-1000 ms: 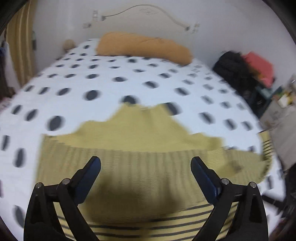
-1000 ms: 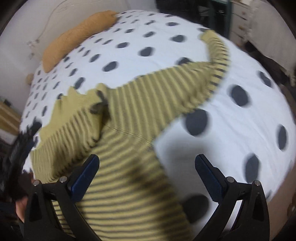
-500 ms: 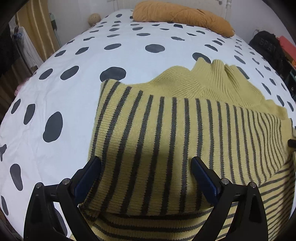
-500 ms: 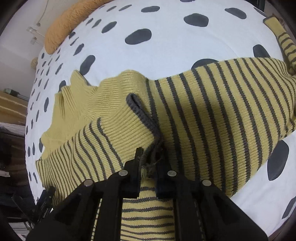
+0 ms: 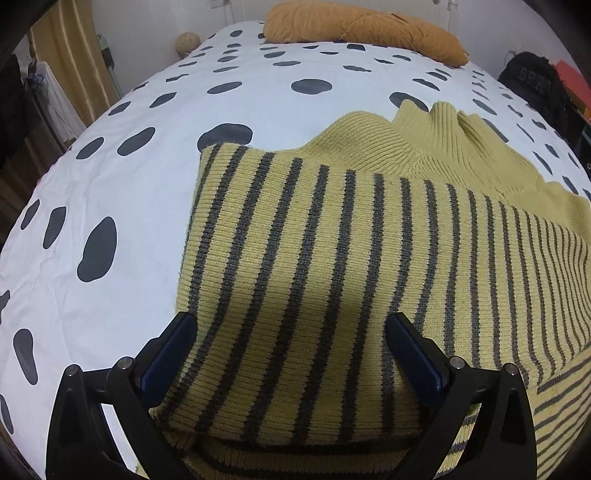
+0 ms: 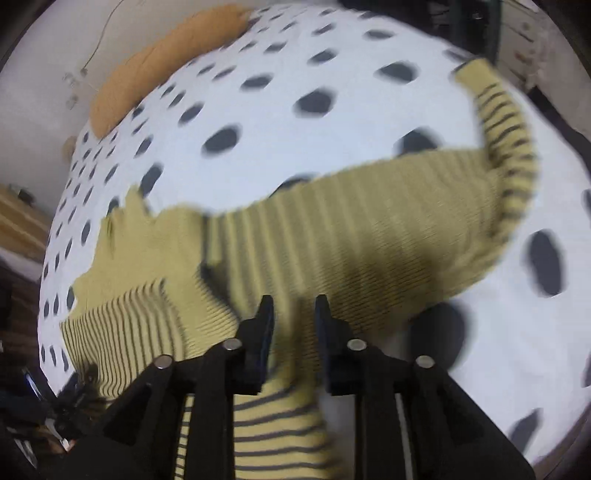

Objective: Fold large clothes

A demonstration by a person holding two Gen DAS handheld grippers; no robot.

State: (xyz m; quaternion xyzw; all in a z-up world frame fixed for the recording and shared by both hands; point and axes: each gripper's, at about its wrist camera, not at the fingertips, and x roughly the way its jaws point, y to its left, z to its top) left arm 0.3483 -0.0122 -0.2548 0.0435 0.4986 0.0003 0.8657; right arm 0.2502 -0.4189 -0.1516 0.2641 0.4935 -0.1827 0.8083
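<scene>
The left gripper (image 5: 290, 345) hangs low over the sweater (image 5: 332, 266), its blue-padded fingers (image 5: 168, 350) spread wide and released, with a folded striped sleeve lying between them; the cloth runs close to both pads, though whether it touches them I cannot tell. The right gripper (image 6: 293, 325) has its jaws drawn near each other with a narrow gap showing, and the knit lies right under the tips; the view is blurred, so I cannot tell whether cloth is pinched there.

The sweater, yellow with dark stripes, lies spread on the bed (image 5: 110, 192), a white cover with dark spots. Its plain ribbed collar (image 5: 436, 122) points away from the left gripper, toward the orange pillow (image 5: 362, 29) at the head of the bed. The other sleeve (image 6: 506, 147) stretches out beyond the right gripper and bends toward the bed's far edge. Beside the pillow, a black bag (image 5: 532, 85) sits off the bed.

Half a second ago the right gripper was clamped on the dark cuff of the sleeve over the sweater's chest; now its jaws stand slightly parted and the sleeve lies longer and flatter. The left gripper holds the same wide spread as before.
</scene>
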